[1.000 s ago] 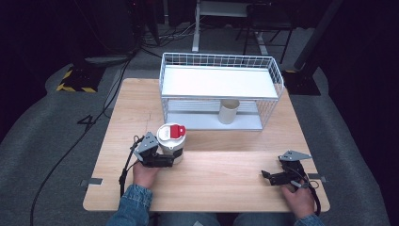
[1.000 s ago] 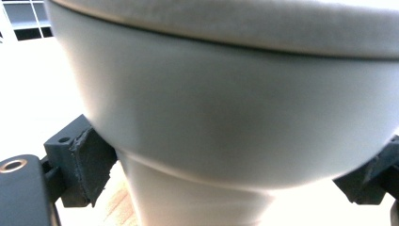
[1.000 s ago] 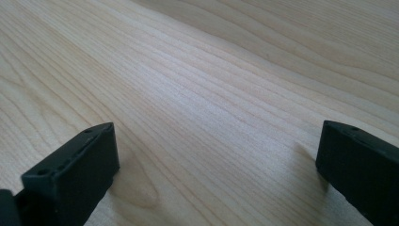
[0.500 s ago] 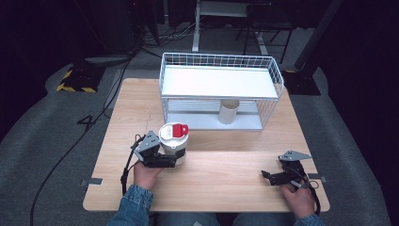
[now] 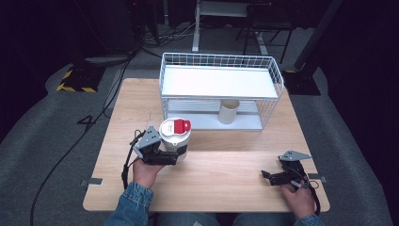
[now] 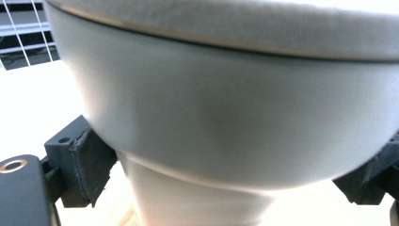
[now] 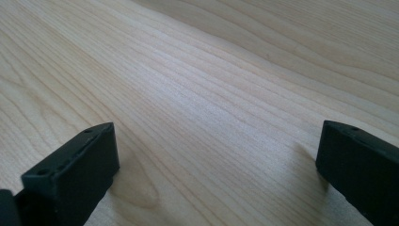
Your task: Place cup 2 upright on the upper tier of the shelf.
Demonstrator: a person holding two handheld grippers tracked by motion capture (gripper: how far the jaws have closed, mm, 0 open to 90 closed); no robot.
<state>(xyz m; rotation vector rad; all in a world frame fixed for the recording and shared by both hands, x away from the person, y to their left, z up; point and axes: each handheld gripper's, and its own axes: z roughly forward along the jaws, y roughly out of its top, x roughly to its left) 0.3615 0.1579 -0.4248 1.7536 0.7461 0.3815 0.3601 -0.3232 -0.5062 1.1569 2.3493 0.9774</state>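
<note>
- A light wooden table (image 5: 226, 169) stands on grey carpet in a dark room, with black cables trailing across the floor at the left and a yellow-and-black striped block beyond the far left corner.
- A white wire rack (image 5: 221, 89) with a flat white shelf occupies the far half of the table; a cream cup (image 5: 229, 111) stands upright under that shelf.
- The left gripper (image 5: 175, 157), held by a hand in a denim sleeve, has its jaws set on either side of a white container (image 5: 175, 139) with a red tab on its lid, standing upright near the table's middle left, just in front of the rack.
- In the left gripper view, the container (image 6: 221, 117) sits between the fingers (image 6: 89, 165), its narrower lower body pressed against the pad beneath the wider upper part.
- The right gripper (image 5: 273, 176) rests low over bare wood at the near right, well apart from the container, jaws spread wide with nothing between them.
</note>
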